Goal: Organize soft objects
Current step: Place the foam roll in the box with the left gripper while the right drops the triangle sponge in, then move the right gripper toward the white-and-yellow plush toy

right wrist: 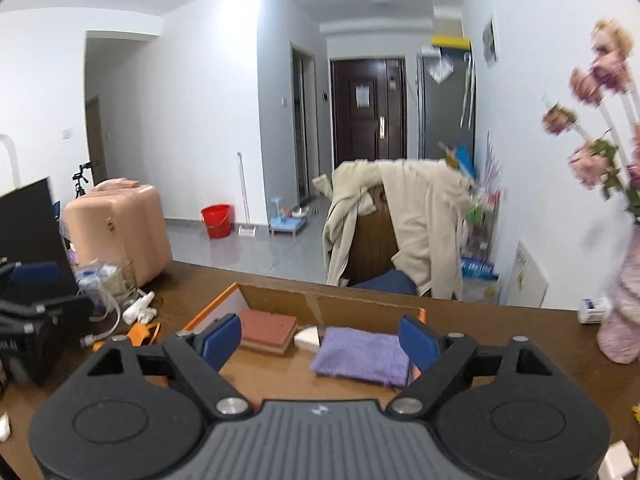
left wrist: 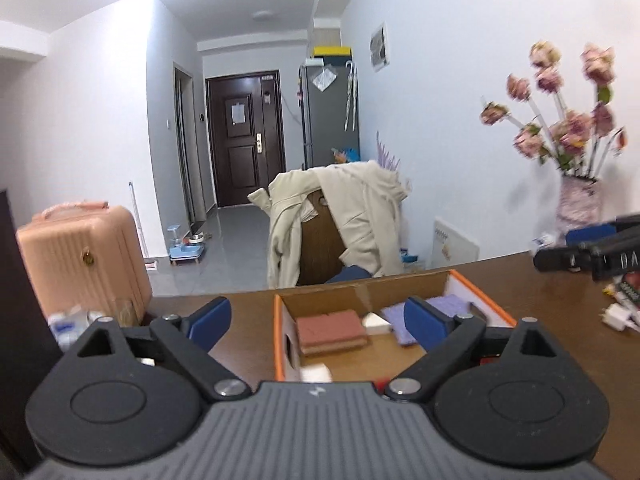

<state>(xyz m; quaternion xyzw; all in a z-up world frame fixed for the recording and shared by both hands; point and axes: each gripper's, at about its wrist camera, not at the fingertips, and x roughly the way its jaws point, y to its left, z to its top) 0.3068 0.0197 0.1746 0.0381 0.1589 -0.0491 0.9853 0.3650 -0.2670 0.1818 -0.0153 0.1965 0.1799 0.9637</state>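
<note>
An open cardboard box [left wrist: 362, 286] with an orange rim sits on the brown table; it also shows in the right wrist view [right wrist: 340, 304]. Inside lie a red-brown sponge [left wrist: 330, 330] [right wrist: 268, 328], a small white wedge [left wrist: 376, 322] [right wrist: 308, 338] and a folded purple cloth [left wrist: 440, 308] [right wrist: 362, 356]. My left gripper [left wrist: 318, 324] is open and empty above the box's near side. My right gripper [right wrist: 320, 340] is open and empty above the box. The right gripper shows at the left wrist view's right edge [left wrist: 588, 256], the left gripper at the right wrist view's left edge [right wrist: 36, 312].
A pink vase of flowers [left wrist: 578, 204] [right wrist: 624, 320] stands at the table's right. Small white items [left wrist: 618, 316] lie right of the box. Bottles, cables and an orange tool [right wrist: 136, 308] lie left of it. A chair with a beige coat [left wrist: 340, 220] stands behind the table.
</note>
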